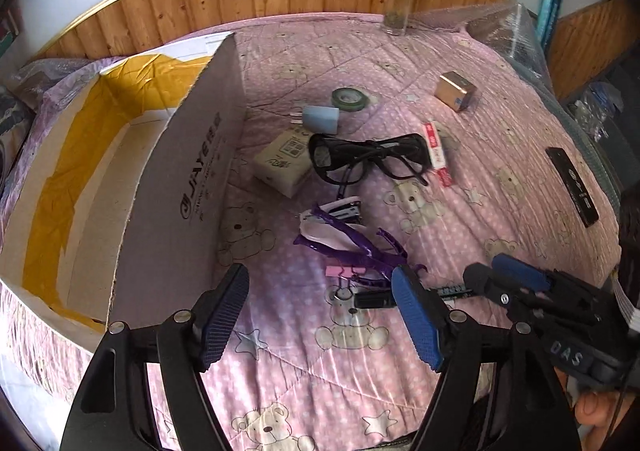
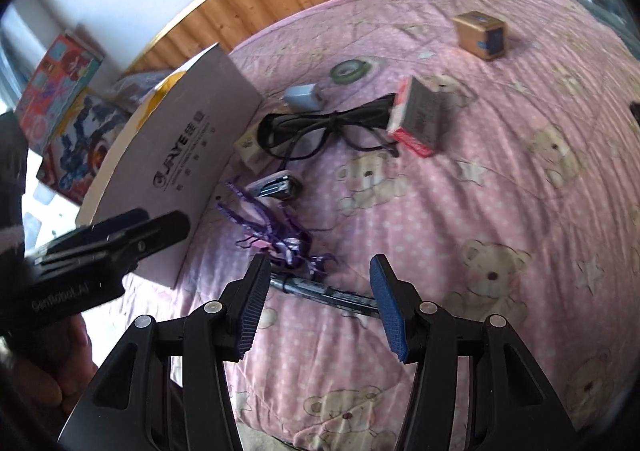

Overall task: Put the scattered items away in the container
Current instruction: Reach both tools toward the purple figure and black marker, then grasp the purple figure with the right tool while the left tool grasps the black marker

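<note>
The cardboard box (image 1: 176, 187) stands at left of the frame; the marker pen (image 2: 324, 293) lies between the right gripper (image 2: 318, 307) wide jaws; the left gripper (image 1: 320, 315) is wide too, holding nothing.

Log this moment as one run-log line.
left hand-held gripper: open, empty | right hand-held gripper: open, over marker pen | cardboard box: no items visible

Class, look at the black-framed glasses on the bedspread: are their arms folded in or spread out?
Folded. The black-framed glasses lie with their arms crossed behind the lenses, beside the white packet.
</note>
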Available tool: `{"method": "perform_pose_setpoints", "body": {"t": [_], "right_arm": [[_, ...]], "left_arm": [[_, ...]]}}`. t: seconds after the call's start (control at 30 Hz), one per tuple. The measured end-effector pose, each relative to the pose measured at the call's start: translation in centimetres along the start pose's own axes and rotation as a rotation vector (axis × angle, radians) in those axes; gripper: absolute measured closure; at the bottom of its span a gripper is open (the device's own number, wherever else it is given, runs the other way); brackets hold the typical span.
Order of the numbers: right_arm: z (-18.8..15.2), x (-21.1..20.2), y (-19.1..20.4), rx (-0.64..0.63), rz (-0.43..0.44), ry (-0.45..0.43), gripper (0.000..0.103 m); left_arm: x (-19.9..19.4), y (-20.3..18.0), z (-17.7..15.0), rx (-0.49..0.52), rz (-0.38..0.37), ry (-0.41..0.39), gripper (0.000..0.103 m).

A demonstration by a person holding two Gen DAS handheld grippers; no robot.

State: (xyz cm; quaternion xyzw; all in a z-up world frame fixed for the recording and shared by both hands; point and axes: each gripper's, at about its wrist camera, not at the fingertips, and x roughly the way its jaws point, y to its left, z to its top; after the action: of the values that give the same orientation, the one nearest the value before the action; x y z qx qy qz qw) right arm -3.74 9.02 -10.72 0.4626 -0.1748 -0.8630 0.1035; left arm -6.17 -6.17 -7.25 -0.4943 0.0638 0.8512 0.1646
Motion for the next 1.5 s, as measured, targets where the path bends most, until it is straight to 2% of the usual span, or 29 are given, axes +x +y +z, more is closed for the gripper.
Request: {"method": "perform_pose_setpoints", "body": {"t": [0.13,0.23,0.3,0.33,0.37,0.4,0.5,0.57,0.67,0.8,0.87,0.93,0.97,1.0,1.03,1.07,1.17,1.23,1.3,1.33,1.37,1.43,1.47,1.5], "right_arm": [[1.1,3.8,2.2,-0.165,-0.017,0.075,0.047],[1.6,6.8,2.4,-0.214,-0.042,0.133,0.049],[2.0,6.8,1.7,-0.192,-0.001,0.129,0.067],[2.2,6.5,1.3,-0.177,0.009,0.122,0.07],[2.2,6.0,0.7,-0.167,0.008,0.111,0.078],[2.0,5.7,0.1,-0.16,-0.006,0.108,0.082],[1.7,4.4,-3.5,-0.013,0.038,0.096,0.083],[1.4,3.4,-5.7,0.043,0.01,0.075,0.084],[0.9,1.6,-8.5,0.135,0.005,0.042,0.084],[0.5,0.2,-10.8,0.186,-0.033,0.043,0.084],[0.4,-0.3,-11.3,0.188,-0.027,0.042,0.083],[0.3,-0.3,-11.3,0.174,-0.044,0.046,0.081],[0.2,-0.4,-11.3,0.167,-0.051,0.042,0.08],[0.3,-0.4,-11.3,0.164,-0.054,0.04,0.078],[0.3,-0.3,-11.3,0.16,-0.057,0.038,0.078],[0.5,-0.2,-11.2,0.157,-0.062,0.031,0.076],[0.9,-0.1,-11.3,0.163,-0.049,0.011,0.063],[1.0,-0.2,-11.7,0.192,-0.027,-0.002,0.058],[1.2,0.3,-11.8,0.191,-0.012,0.005,0.058],[1.3,0.5,-11.5,0.163,-0.018,0.012,0.061],[1.5,0.8,-11.1,0.13,-0.032,0.026,0.081],[1.8,0.8,-11.1,0.112,-0.035,0.034,0.085],[1.8,0.4,-11.4,0.119,-0.036,0.027,0.085],[1.8,-0.1,-11.7,0.125,-0.043,0.011,0.085]], "left_arm": [[-0.7,1.9,0.6,-0.093,-0.008,-0.038,0.028],[-1.2,1.7,1.0,-0.085,-0.02,-0.055,0.028],[-1.0,1.0,1.0,-0.054,-0.031,-0.051,0.028],[-0.8,0.6,0.9,-0.034,-0.045,-0.043,0.028],[-0.5,0.1,0.7,-0.004,-0.065,-0.032,0.028],[-0.1,-0.6,0.4,0.033,-0.079,-0.017,0.028],[1.1,-1.8,-0.3,0.079,-0.137,0.011,0.029],[2.2,-2.6,-0.6,0.116,-0.139,0.028,0.029],[4.3,-3.5,-1.4,0.148,-0.197,0.079,0.029],[6.3,-5.1,-2.9,0.229,-0.24,0.108,0.029],[7.1,-6.0,-3.7,0.288,-0.243,0.109,0.029],[7.3,-7.0,-4.3,0.378,-0.212,0.075,0.03],[7.2,-7.6,-4.6,0.426,-0.198,0.061,0.036],[7.0,-8.0,-4.7,0.458,-0.198,0.043,0.054],[6.9,-8.4,-4.6,0.473,-0.208,0.037,0.063],[6.8,-8.7,-4.4,0.482,-0.216,0.037,0.067],[6.9,-9.8,-4.1,0.534,-0.22,0.021,0.066],[7.0,-10.7,-3.9,0.575,-0.22,0.006,0.059],[6.7,-11.2,-3.8,0.607,-0.226,-0.028,0.042],[6.6,-11.3,-3.7,0.619,-0.24,-0.04,0.039],[6.6,-11.6,-3.6,0.63,-0.263,-0.046,0.035],[6.9,-12.2,-3.6,0.663,-0.318,-0.026,0.034],[7.5,-12.8,-3.8,0.699,-0.336,0.011,0.034],[8.0,-13.3,-4.1,0.732,-0.341,0.024,0.038]]}}
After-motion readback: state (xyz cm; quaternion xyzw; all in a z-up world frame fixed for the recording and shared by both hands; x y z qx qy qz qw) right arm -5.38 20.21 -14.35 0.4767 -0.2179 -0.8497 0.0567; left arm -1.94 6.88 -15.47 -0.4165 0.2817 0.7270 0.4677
